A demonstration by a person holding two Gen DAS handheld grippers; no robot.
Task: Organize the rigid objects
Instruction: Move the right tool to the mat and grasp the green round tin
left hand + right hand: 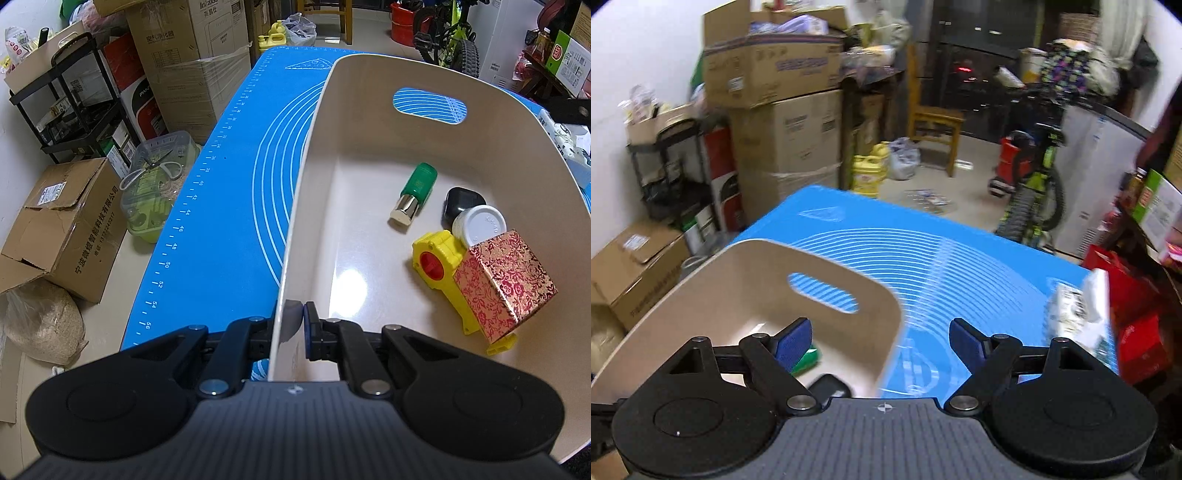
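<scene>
A beige bin [325,122] with a handle slot stands on the blue mat [229,177]. My left gripper [293,325] is shut on the bin's near left wall. Inside lie a green-capped bottle [413,194], a black case [461,203], a white jar lid [478,223], a yellow and red toy [441,266] and a red and gold patterned box [504,280]. My right gripper [881,343] is open and empty above the bin's right wall [886,332]. The green bottle [810,358] and black case [829,387] show below it.
A patterned tissue pack [1078,314] lies at the mat's right edge. Cardboard boxes [62,229], a clear container with scissors [155,177] and a black rack [74,110] stand on the floor to the left. A bicycle [1034,192] and chair [934,122] stand beyond the table.
</scene>
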